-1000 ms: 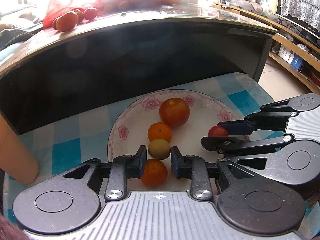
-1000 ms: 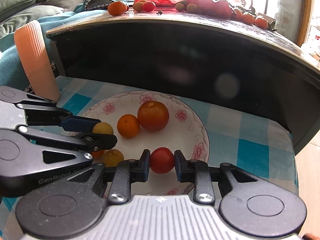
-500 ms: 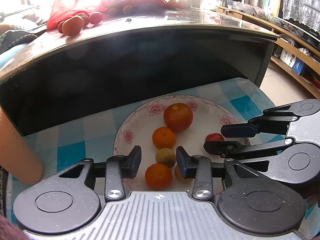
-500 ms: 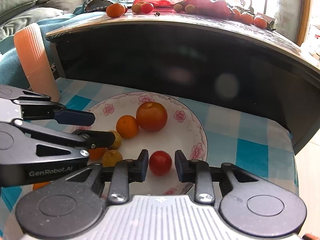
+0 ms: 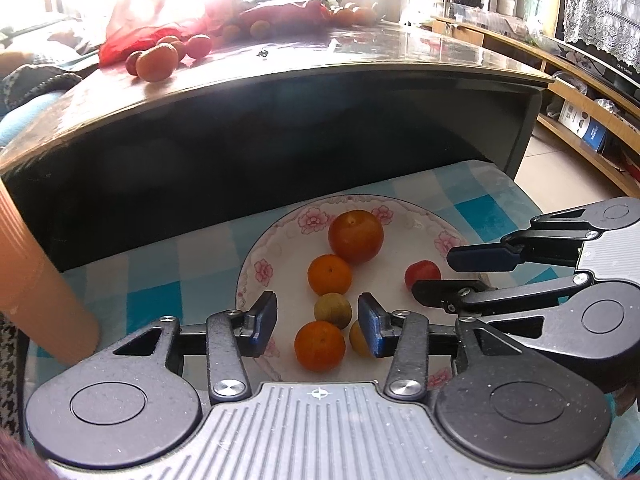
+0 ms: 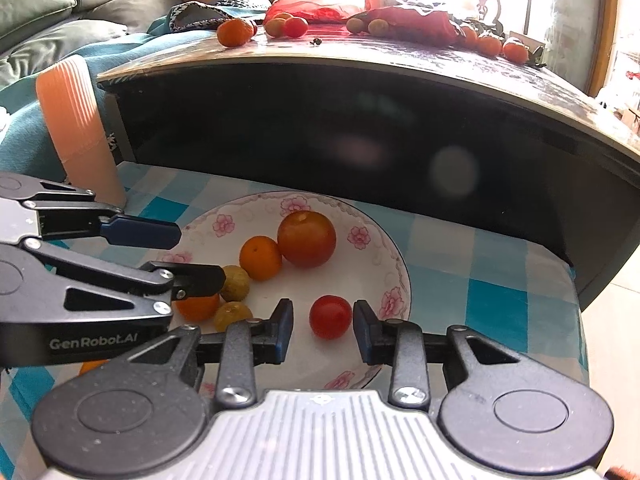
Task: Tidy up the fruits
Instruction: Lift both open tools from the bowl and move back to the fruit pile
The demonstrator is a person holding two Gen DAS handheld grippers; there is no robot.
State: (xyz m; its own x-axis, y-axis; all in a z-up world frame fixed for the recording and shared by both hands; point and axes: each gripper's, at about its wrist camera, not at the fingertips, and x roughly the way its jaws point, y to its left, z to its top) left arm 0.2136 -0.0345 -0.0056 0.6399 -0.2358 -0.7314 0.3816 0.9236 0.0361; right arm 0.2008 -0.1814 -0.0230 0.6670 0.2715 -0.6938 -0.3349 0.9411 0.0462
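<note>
Both pairs of tongs hang low over the flowered plate, and neither holds anything. The left tongs stand narrowly apart and their jaws are opening; the greenish-yellow fruit lies between the tips with a gap on each side, untouched. The right tongs are parted about as little, with the small red tomato between them and clear of both pads.

The relation that matters is how far the loose fruit lies from either pair. On the plate, a big orange-red tomato sits at 12 o'clock from the left tongs, with a small orange touching or nearly touching it just nearer; another orange and a yellow fruit lie at 6 o'clock, under the tips. These look already placed.

The fruit yet to be gathered lies far off at 12 o'clock, up on the dark tabletop beside a red bag: an orange at about 11 o'clock from the right tongs, more at 1 o'clock. Round fruit has no long axis, so any approach suits. I judge neither hand clearly nearer; both must rise well above the table edge first.
</note>
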